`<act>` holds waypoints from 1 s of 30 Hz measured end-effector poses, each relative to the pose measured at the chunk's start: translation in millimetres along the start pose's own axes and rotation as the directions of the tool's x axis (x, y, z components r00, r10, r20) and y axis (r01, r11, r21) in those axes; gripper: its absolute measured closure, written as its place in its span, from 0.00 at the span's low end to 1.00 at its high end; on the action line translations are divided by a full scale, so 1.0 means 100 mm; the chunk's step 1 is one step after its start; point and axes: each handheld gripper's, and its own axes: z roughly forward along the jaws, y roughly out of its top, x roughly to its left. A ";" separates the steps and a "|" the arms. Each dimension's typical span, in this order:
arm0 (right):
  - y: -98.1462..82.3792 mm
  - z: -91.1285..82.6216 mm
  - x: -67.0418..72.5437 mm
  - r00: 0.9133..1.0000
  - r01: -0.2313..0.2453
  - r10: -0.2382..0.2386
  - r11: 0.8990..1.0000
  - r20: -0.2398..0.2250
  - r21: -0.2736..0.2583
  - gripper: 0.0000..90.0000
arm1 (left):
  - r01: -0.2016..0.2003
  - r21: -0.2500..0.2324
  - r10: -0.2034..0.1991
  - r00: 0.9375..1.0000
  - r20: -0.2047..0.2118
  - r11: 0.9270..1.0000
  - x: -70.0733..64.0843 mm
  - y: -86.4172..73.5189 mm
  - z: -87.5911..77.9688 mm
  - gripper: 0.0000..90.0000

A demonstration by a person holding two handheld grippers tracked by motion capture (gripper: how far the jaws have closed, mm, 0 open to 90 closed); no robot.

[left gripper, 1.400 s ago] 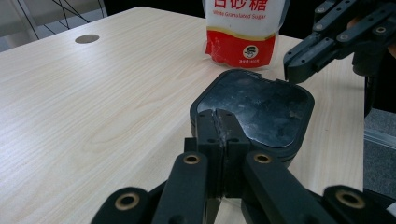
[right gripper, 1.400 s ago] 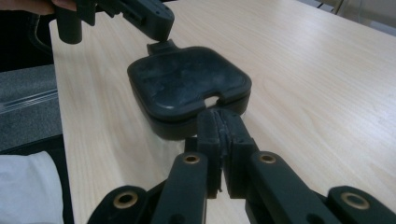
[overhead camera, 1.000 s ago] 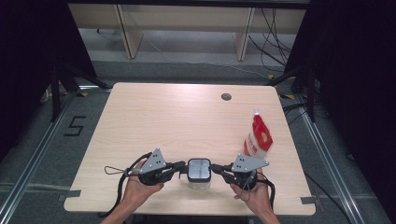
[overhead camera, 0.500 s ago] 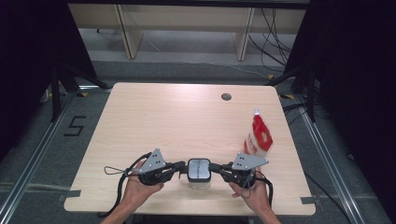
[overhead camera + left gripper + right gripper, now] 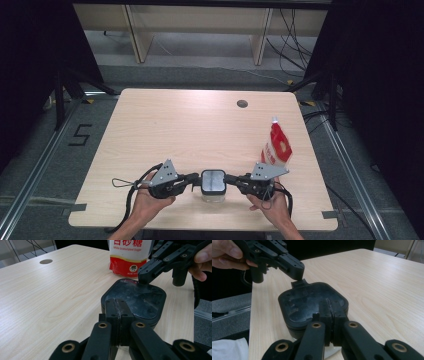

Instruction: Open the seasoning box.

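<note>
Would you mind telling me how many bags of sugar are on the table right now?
1. The red-and-white sugar bag stands upright near the table's right edge, just beyond the right tongs. The left gripper view shows it behind the black-lidded container. Nothing seems hidden.

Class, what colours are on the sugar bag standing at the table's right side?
Red and white sugar bag; clearest in the left gripper view.

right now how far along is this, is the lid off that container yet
Not off yet. Done: both grippers are at the container, left gripper and right gripper closed at opposite edges of its black lid. In hand: the lid grip. Left: lifting the lid; the sugar bag stands untouched.
</note>
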 end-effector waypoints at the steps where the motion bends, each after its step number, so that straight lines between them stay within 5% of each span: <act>1: 0.00 0.00 0.02 1.000 -0.021 0.021 1.000 -0.002 0.007 1.00 | 0.000 0.000 0.000 1.000 0.000 1.000 0.00 0.00 0.00 0.99; 6: -0.01 -0.01 -0.02 0.999 -0.032 0.032 0.999 -0.015 0.004 1.00 | 0.000 0.001 0.000 1.000 0.000 1.000 0.00 0.00 0.00 0.99; 7: -0.03 0.02 -0.01 0.999 -0.037 0.037 0.999 0.000 -0.033 1.00 | -0.004 0.002 0.004 1.000 0.003 1.000 0.00 0.00 0.00 0.99; 10: -0.02 -0.01 -0.03 0.999 -0.028 0.028 1.000 -0.017 0.001 1.00 | 0.001 -0.002 -0.001 1.000 0.003 1.000 0.00 0.00 0.00 0.99; 16: -0.01 0.00 -0.02 1.000 -0.021 0.021 1.000 -0.018 -0.005 1.00 | -0.022 0.007 0.022 1.000 0.003 1.000 0.00 0.01 0.00 0.99; 25: 0.00 0.02 -0.06 0.999 -0.021 0.021 1.000 -0.036 0.001 1.00 | 0.004 0.004 -0.004 1.000 -0.001 1.000 -0.01 0.00 0.01 0.99; 29: 0.01 0.02 -0.10 0.998 0.039 -0.039 0.999 -0.043 -0.009 1.00 | -0.030 0.001 0.030 1.000 0.005 1.000 0.01 0.01 0.01 0.99; 30: 0.01 0.01 -0.10 0.999 0.023 -0.023 1.000 -0.037 0.002 1.00 | -0.008 0.000 0.008 1.000 -0.002 1.000 -0.01 0.00 0.01 0.99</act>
